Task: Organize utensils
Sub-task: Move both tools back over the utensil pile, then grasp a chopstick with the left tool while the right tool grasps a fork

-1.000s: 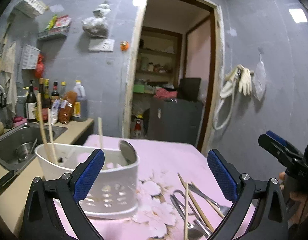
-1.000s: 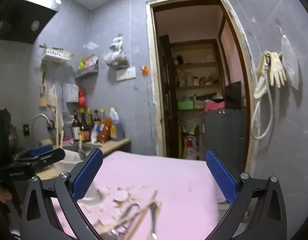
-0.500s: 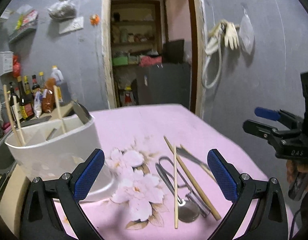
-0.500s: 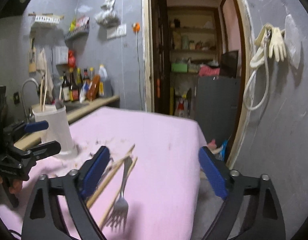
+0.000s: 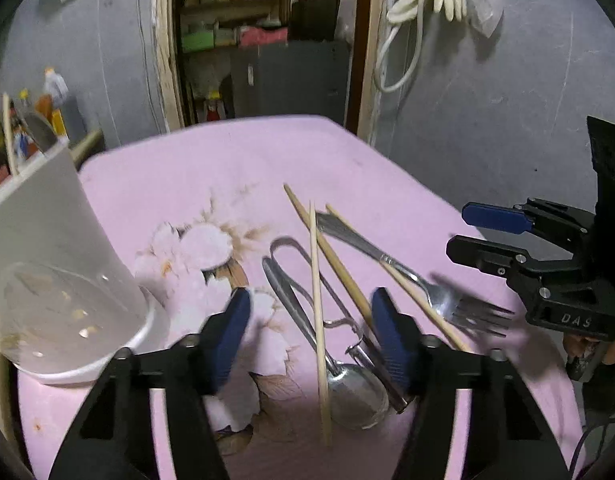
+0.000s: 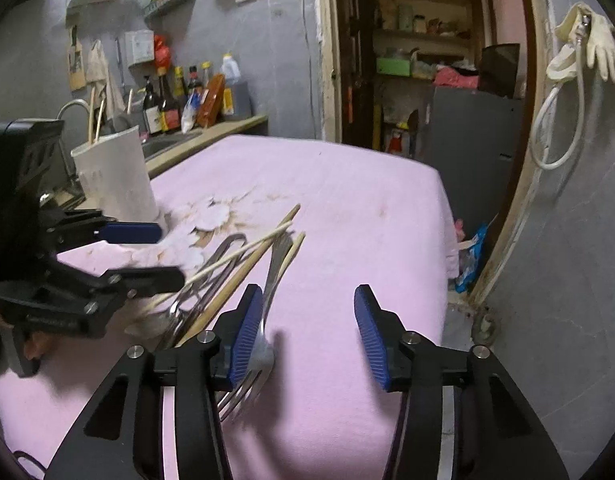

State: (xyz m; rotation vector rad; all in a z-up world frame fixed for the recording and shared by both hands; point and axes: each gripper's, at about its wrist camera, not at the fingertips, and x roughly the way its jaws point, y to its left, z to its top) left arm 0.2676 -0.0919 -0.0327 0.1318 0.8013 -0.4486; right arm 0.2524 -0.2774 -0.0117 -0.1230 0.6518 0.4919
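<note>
Left gripper [image 5: 311,332] is held open above the spoon [image 5: 353,392] and chopsticks [image 5: 318,300] on the pink tablecloth [image 5: 235,168]. Right gripper [image 6: 309,332] is open, the steel fork [image 6: 263,344] beside its left finger.

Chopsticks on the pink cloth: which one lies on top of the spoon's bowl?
The palest, thinnest chopstick. It runs straight toward the left tool and crosses the spoon bowl's edge; the two darker ones slant toward the fork.

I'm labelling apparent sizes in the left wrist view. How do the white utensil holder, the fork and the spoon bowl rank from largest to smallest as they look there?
1. White utensil holder, by far the largest, though it is nearest the camera and partly cut off.
2. Fork, long and thin, its tines blurred.
3. Spoon bowl, the smallest.
</note>
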